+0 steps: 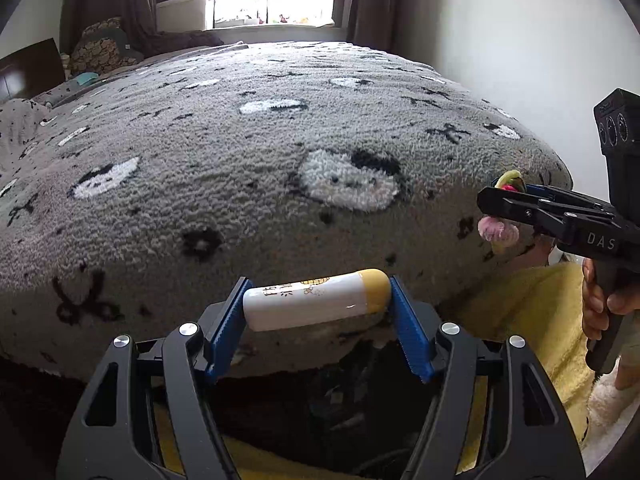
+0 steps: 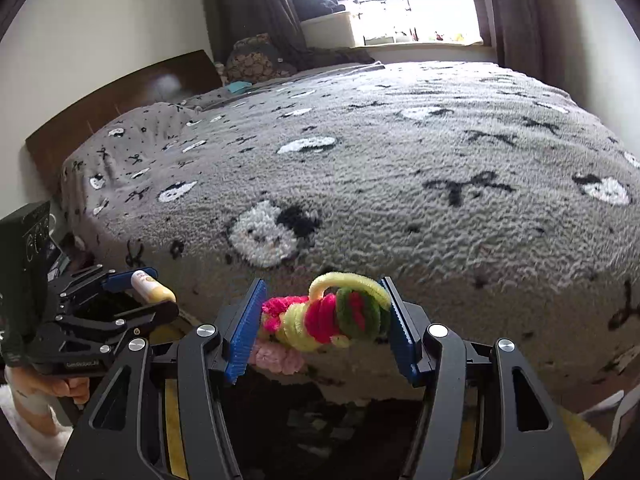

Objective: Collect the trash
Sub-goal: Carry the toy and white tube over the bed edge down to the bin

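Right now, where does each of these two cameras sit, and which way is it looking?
Left wrist: on the left claw, looking along it over the grey bed to the window; it grips a white tube. The right claw and a hand show at right.
Right wrist: on the right claw, same direction, gripping a pipe-cleaner bundle. The left claw shows at left.
Shared: bed, window, both claws and loads.
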### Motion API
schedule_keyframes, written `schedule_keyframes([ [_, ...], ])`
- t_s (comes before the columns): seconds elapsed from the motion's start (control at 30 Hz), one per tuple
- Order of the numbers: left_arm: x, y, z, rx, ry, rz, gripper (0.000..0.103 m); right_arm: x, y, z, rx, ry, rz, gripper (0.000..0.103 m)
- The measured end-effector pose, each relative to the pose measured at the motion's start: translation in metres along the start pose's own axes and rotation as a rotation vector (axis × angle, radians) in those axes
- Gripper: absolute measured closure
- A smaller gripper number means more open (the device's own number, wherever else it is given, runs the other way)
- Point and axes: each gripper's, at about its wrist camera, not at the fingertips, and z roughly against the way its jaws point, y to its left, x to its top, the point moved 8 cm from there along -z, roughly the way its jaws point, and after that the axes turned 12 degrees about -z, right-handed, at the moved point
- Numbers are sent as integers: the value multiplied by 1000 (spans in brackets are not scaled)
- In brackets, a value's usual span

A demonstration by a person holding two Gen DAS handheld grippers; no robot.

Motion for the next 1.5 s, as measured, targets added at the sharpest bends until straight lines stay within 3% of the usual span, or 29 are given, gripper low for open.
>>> schedule_keyframes([
  [0.47, -74, -20, -35, -52, 164, 44, 38, -69, -12, -25, -73, 129, -24, 45],
  [0.87, -120, -32, -72, -93, 303, 51, 38, -100, -17, -53, -115, 223, 0, 45],
  [1.33, -138, -50, -95, -166, 377, 52, 38, -121, -21, -74, -115, 318, -17, 43],
  [1.43, -140, -51, -98, -169, 391, 56, 38, -124, -19, -77, -103, 329, -22, 40],
  [1.5, -142, -49, -97, -170, 400, 62, 31, -124, -18, -78, -99, 331, -29, 30],
])
